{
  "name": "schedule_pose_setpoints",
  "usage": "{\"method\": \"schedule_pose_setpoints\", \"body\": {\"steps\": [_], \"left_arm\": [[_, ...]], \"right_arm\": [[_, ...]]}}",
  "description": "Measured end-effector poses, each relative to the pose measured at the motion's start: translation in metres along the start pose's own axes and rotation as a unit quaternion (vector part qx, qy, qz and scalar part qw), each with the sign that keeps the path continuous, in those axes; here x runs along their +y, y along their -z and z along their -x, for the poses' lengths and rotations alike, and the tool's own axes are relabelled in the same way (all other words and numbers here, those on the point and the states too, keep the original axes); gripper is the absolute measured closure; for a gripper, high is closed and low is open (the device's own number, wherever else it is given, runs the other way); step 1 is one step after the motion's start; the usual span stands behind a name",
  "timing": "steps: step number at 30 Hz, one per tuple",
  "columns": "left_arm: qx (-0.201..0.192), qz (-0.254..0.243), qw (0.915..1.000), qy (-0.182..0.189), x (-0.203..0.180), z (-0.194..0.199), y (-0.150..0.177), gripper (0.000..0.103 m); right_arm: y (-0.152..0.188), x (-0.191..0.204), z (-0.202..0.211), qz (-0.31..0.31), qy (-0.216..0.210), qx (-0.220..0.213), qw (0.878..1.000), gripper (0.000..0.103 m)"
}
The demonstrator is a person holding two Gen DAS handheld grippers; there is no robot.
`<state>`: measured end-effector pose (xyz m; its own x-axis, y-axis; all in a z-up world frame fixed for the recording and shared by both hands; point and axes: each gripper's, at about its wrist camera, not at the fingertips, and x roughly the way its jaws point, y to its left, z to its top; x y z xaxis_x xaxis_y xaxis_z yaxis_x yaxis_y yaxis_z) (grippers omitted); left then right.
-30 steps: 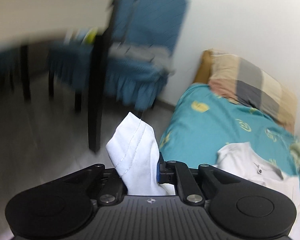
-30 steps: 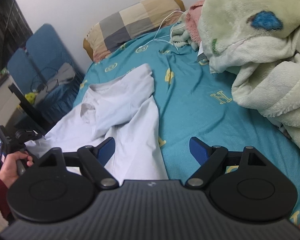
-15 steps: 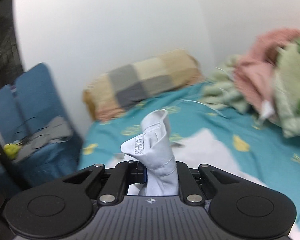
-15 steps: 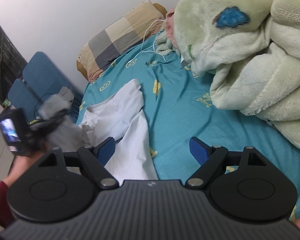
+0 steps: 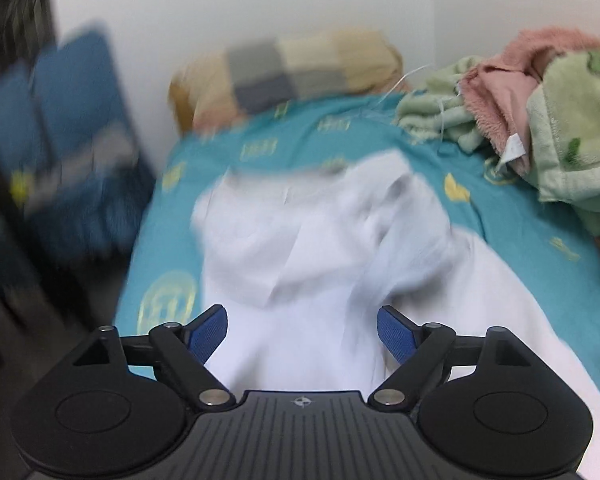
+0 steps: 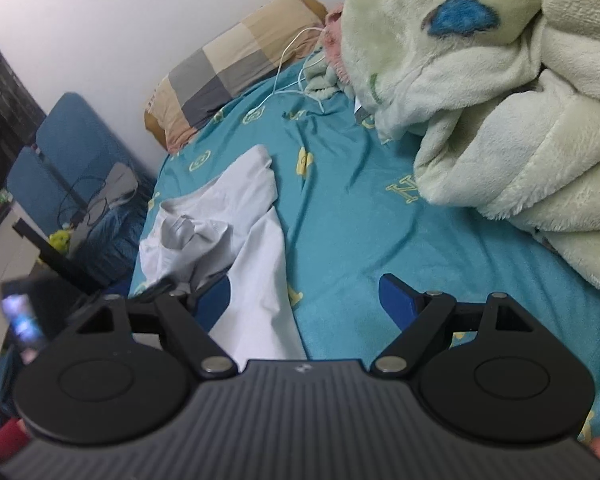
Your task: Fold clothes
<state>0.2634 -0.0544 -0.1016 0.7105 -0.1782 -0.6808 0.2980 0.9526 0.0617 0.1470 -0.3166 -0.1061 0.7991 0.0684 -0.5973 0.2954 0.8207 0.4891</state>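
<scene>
White shirt (image 5: 324,264) crumpled on bed (image 5: 512,216), at 12 o'clock off my left gripper (image 5: 302,334); its fingers spread wide, gripping nothing. My right gripper (image 6: 306,306) equally wide, empty, shirt at 10 o'clock. Green blanket (image 6: 500,92) at 1 o'clock; pillow (image 6: 236,68) beyond.

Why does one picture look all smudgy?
Left wrist view: motion blur smears the white shirt, the checked pillow and the blue chair. Right wrist view: mostly sharp; only the left gripper at its edge is blurred.
</scene>
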Motion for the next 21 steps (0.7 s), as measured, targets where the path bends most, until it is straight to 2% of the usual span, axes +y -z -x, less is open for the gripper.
{"method": "schedule_pose_setpoints", "body": {"steps": [2,4,8,10,13,14,16,17,20,21], "left_arm": [[0.029,0.051,0.9978,0.031,0.037,0.033,0.025,0.018],[0.063,0.103,0.9912,0.054,0.075,0.060,0.050,0.018],[0.119,0.198,0.9670,0.107,0.144,0.100,0.096,0.018],[0.145,0.218,0.9561,0.131,0.167,0.111,0.114,0.018],[0.184,0.205,0.9450,0.176,0.180,0.125,0.131,0.018],[0.193,0.186,0.9450,0.187,0.178,0.130,0.135,0.019],[0.216,0.126,0.9474,0.200,0.163,0.134,0.138,0.020],[0.231,0.097,0.9462,0.205,0.154,0.135,0.139,0.025],[0.276,0.006,0.9369,0.214,0.124,0.135,0.145,0.037],[0.288,-0.022,0.9329,0.215,0.114,0.135,0.147,0.037]], "right_arm": [[0.002,0.003,0.001,0.009,-0.001,0.003,1.000,0.020],[0.004,0.006,0.003,0.015,-0.006,0.006,1.000,0.020],[0.009,0.014,0.011,0.030,-0.016,0.013,0.999,0.020],[0.011,0.019,0.015,0.036,-0.024,0.020,0.999,0.020],[0.015,0.025,0.017,0.033,-0.033,0.032,0.998,0.020],[0.017,0.027,0.017,0.030,-0.038,0.037,0.998,0.020],[0.021,0.030,0.014,0.019,-0.051,0.051,0.997,0.020],[0.022,0.031,0.012,0.011,-0.057,0.058,0.997,0.020],[0.027,0.035,0.006,0.000,-0.064,0.075,0.995,0.020],[0.028,0.038,0.006,0.005,-0.061,0.075,0.995,0.020]]}}
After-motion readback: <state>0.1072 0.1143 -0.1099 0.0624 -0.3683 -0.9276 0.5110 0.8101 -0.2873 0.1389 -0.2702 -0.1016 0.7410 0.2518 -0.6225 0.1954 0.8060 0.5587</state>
